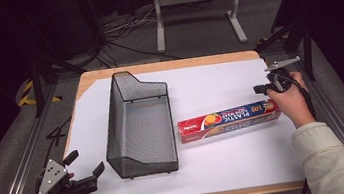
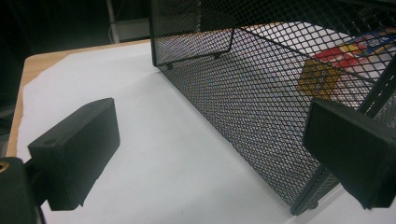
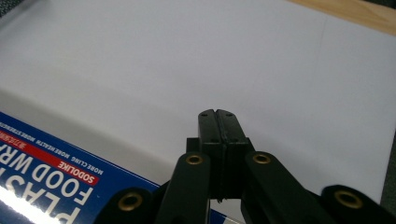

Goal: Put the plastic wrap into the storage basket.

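Note:
A black wire-mesh basket (image 1: 138, 126) stands left of centre on the white sheet. To its right lies a long red and blue plastic food wrap box (image 1: 228, 121). My left gripper (image 1: 85, 163) is open at the near left corner, aimed at the basket's near end. In the left gripper view its jaws (image 2: 210, 149) stand wide with nothing between them, and the mesh wall (image 2: 243, 84) is close ahead. My right gripper (image 1: 259, 88) is shut and empty just beyond the box's right end. In the right gripper view the pressed-together jaws (image 3: 218, 116) hover over the sheet, with the box (image 3: 42, 158) at lower left.
A white sheet (image 1: 209, 87) covers the wooden table (image 1: 166, 65). A grey metal stand (image 1: 195, 3) and cables lie on the floor beyond the far edge. Metal rails run along both sides of the table.

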{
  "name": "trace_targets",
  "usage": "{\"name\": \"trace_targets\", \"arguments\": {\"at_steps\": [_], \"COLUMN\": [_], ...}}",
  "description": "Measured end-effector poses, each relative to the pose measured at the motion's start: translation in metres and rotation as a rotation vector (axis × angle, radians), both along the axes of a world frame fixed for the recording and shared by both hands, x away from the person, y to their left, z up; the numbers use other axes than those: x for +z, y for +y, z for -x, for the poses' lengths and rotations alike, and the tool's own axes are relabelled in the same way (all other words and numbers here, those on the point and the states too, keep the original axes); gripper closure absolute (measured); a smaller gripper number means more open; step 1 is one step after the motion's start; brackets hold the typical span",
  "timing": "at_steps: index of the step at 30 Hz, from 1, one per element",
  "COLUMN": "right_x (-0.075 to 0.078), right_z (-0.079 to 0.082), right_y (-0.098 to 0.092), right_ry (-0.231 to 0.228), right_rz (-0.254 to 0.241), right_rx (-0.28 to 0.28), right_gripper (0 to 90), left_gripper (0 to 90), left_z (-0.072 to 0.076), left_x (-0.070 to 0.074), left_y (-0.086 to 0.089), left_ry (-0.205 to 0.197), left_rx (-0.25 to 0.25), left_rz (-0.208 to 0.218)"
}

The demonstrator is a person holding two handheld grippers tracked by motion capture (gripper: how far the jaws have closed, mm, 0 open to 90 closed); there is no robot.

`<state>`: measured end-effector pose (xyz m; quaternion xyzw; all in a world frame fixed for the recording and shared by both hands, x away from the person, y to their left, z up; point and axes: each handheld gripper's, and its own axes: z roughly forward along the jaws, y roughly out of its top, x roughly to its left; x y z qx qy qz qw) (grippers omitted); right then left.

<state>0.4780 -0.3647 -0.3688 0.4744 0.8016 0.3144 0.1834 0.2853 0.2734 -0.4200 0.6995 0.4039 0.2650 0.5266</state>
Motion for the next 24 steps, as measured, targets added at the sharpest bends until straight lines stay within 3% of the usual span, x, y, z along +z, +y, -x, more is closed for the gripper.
{"name": "trace_targets", "arguments": {"at_steps": [11, 15, 24], "right_x": [-0.015, -0.024, -0.029], "right_z": [-0.01, -0.014, -0.018], "right_y": [-0.001, -0.003, -0.003], "right_ry": [0.116, 0.177, 0.227], "right_rz": [0.034, 0.06, 0.077], "right_rx": [-0.033, -0.053, -0.062], "right_gripper": [90.0, 90.0, 90.0], "left_gripper": [4.9, 4.9, 4.9], "left_z": [0.001, 0.001, 0.001], "left_x": [0.0, 0.0, 0.0], "left_y": [0.001, 0.001, 0.001], "left_ry": [-0.001, 0.001, -0.001], "left_rx": [0.001, 0.003, 0.003], "left_rz": [-0.002, -0.001, 0.002]}}
